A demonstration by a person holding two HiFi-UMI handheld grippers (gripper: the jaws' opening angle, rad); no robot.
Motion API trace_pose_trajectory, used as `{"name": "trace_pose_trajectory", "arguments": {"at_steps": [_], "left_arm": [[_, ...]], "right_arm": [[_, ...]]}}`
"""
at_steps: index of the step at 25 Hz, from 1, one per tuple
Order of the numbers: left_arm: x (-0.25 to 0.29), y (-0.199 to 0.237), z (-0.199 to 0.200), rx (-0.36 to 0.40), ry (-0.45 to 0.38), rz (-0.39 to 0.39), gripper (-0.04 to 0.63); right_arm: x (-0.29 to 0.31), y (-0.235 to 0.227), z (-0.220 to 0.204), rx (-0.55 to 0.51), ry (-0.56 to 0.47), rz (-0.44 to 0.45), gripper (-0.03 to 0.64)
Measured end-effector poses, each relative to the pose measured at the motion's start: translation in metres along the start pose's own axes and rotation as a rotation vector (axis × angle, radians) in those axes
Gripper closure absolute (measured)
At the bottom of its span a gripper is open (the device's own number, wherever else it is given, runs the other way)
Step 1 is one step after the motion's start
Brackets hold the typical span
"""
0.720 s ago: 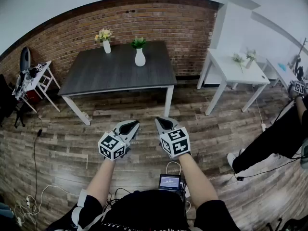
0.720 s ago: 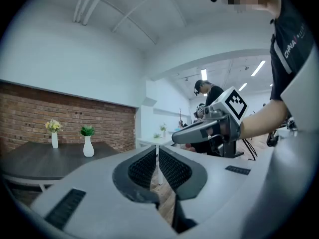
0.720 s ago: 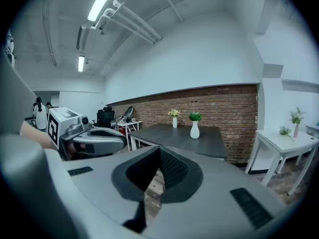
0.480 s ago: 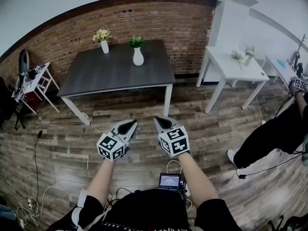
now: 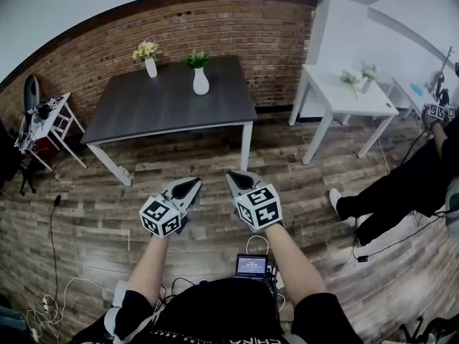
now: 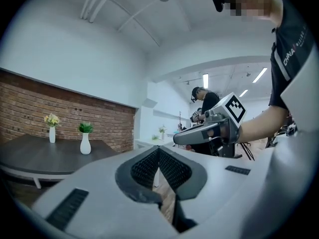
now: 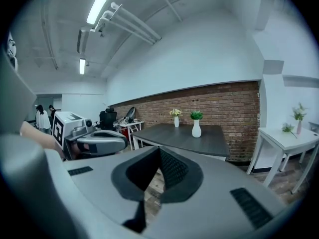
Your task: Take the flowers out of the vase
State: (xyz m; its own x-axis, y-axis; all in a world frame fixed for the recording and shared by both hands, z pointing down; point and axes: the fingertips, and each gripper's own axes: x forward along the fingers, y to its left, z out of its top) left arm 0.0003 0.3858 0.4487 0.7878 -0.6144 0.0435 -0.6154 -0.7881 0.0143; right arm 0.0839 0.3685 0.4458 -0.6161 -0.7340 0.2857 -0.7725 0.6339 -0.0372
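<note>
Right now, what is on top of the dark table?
Two white vases near its far edge: the yellow-flower vase and the green-leaf vase, standing apart on the dark table. Their opaque walls hide the stems inside.

Grey left gripper (image 5: pixel 193 182) and right gripper (image 5: pixel 232 176), black-and-white marker cubes (image 5: pixel 162 216), black ribbed fingers (image 6: pixel 147 166), black sleeves (image 5: pixel 320 317)

White letters on the person's black shirt (image 6: pixel 291 46) read "CHINA", running up the chest; more letters followed it, too small for me to make out. A small screen (image 5: pixel 252 266) at the person's waist showed writing that I could not read.
</note>
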Motion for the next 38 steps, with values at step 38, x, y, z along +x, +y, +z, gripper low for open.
{"name": "trace_pose_trajectory", "arguments": {"at_steps": [38], "left_arm": [[0.073,0.024,-0.039,-0.089,0.056,0.126,0.594]], "right_arm": [[0.029,-0.102,-0.036,0.074,0.023,0.068,0.612]]}}
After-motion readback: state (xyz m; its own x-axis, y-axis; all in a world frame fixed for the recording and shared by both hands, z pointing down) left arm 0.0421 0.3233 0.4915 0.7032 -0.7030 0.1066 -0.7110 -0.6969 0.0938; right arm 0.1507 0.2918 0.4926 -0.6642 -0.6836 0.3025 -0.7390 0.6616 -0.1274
